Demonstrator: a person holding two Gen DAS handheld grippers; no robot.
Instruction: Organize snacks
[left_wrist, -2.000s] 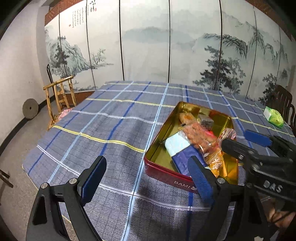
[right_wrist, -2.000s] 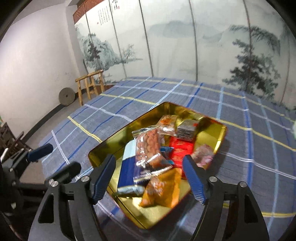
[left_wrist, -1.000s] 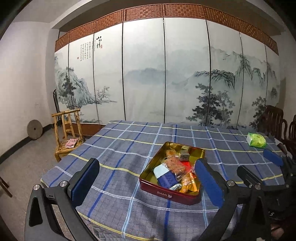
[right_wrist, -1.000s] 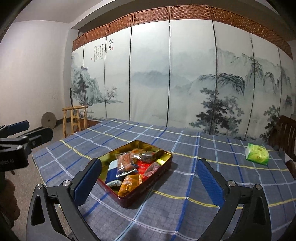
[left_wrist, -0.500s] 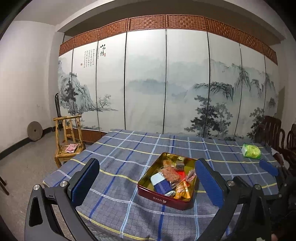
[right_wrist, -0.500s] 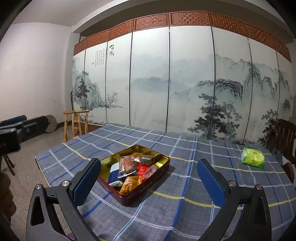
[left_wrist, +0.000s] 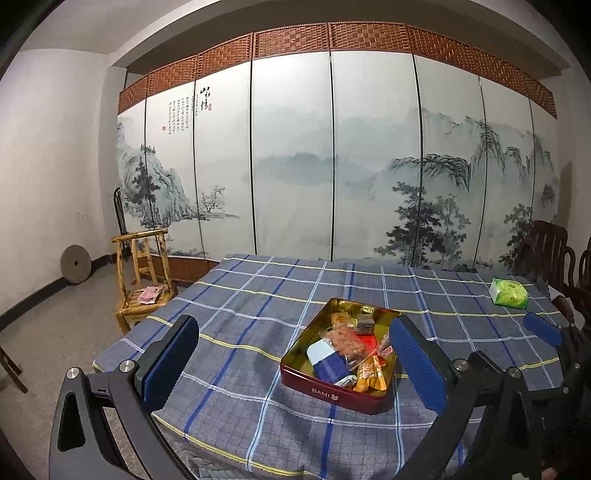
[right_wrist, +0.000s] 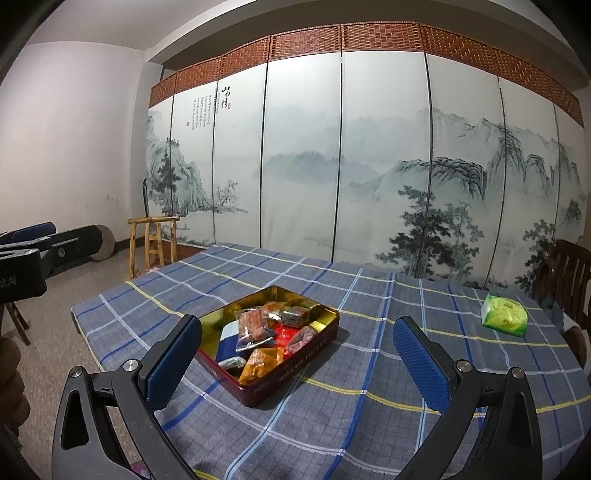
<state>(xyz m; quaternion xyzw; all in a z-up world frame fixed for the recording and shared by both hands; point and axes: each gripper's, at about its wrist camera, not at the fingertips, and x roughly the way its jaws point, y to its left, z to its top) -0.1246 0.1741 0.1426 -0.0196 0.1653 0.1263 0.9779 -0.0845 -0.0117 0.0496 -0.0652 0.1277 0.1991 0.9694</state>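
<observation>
A red tin with a gold inside (left_wrist: 325, 390) (right_wrist: 291, 373) sits on the blue plaid tablecloth (left_wrist: 236, 332) (right_wrist: 369, 387), holding several wrapped snacks: a blue pack (left_wrist: 330, 363), a clear bag of brown pieces (left_wrist: 346, 341) (right_wrist: 253, 323), orange packs (right_wrist: 260, 363). A green packet (left_wrist: 509, 292) (right_wrist: 503, 314) lies alone at the table's far right. My left gripper (left_wrist: 295, 363) and right gripper (right_wrist: 297, 360) both stand open and empty, held back off the near table edge, well short of the tin.
A painted folding screen (left_wrist: 332, 166) stands behind the table. A small wooden chair (left_wrist: 142, 284) (right_wrist: 155, 243) sits at the left on the floor, dark wooden chairs (left_wrist: 550, 251) (right_wrist: 565, 273) at the right. The other gripper shows at each view's edge.
Both grippers have pulled back and risen from right over the tin to a distance off the table's near edge. The tin now looks small. Jaws stayed open.
</observation>
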